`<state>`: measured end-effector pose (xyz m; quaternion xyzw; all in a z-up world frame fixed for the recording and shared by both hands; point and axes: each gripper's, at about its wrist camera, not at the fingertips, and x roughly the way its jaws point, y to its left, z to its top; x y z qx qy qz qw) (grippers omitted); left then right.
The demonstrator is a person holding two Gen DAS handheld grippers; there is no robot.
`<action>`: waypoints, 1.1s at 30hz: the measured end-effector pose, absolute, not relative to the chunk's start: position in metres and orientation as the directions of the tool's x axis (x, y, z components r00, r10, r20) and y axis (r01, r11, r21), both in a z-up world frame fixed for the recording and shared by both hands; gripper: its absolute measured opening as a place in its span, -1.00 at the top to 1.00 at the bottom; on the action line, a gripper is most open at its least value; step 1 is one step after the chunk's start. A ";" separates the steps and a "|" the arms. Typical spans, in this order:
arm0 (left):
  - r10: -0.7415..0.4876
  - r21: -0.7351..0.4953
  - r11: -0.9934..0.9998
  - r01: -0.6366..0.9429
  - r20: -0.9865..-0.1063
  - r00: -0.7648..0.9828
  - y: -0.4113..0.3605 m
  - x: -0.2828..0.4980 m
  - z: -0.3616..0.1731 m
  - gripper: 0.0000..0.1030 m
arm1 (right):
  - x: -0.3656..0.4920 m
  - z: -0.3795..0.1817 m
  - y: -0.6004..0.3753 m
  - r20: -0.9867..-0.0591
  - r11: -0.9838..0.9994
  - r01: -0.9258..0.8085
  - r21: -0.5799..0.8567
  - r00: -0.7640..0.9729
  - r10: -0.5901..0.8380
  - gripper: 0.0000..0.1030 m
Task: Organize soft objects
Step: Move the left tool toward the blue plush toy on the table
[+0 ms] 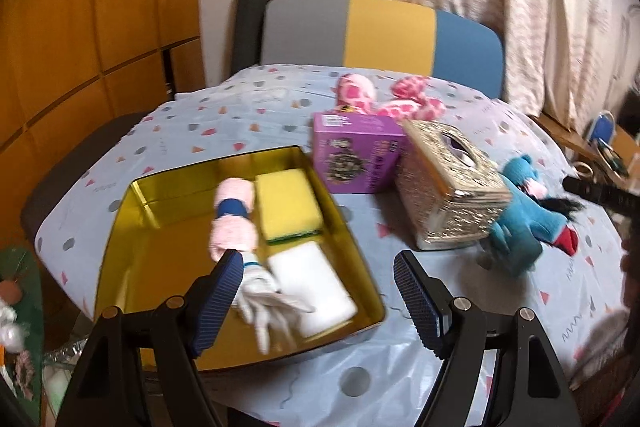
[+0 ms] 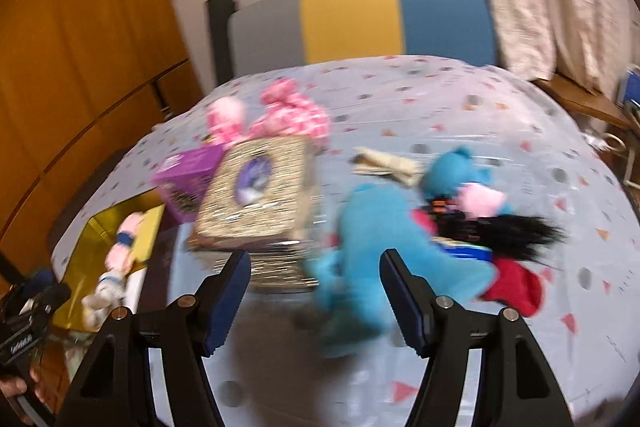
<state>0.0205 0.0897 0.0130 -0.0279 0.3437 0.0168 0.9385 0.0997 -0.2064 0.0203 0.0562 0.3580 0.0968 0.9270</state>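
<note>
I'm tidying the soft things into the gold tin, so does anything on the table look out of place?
Yes. The blue plush toy and the pink spotted plush lie loose on the tablecloth, outside the gold tin that already holds the sponges and the glove.

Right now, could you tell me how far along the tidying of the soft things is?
Done: yellow sponge, white sponge, pink roll and glove lie in the gold tin. In hand: nothing; left gripper and right gripper are open. Left: blue plush, pink plush.
</note>
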 end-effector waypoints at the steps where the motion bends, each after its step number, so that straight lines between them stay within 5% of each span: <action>1: 0.001 -0.034 0.999 -0.031 -0.647 0.763 0.083 0.021 0.013 -0.52 | 0.100 0.021 -0.218 -0.651 0.978 -0.110 0.176 0.733 0.200 -0.32; 13: -0.143 -0.025 0.984 0.174 -0.688 0.712 0.023 0.036 -0.001 -0.51 | 0.104 -0.006 -0.361 -0.636 0.915 0.347 0.206 0.758 -0.144 -0.32; 33: -0.386 -0.188 0.894 0.406 -0.784 0.486 -0.095 0.093 -0.037 -0.21 | 0.097 -0.041 -0.417 -0.712 0.736 0.472 0.485 0.702 0.019 -0.32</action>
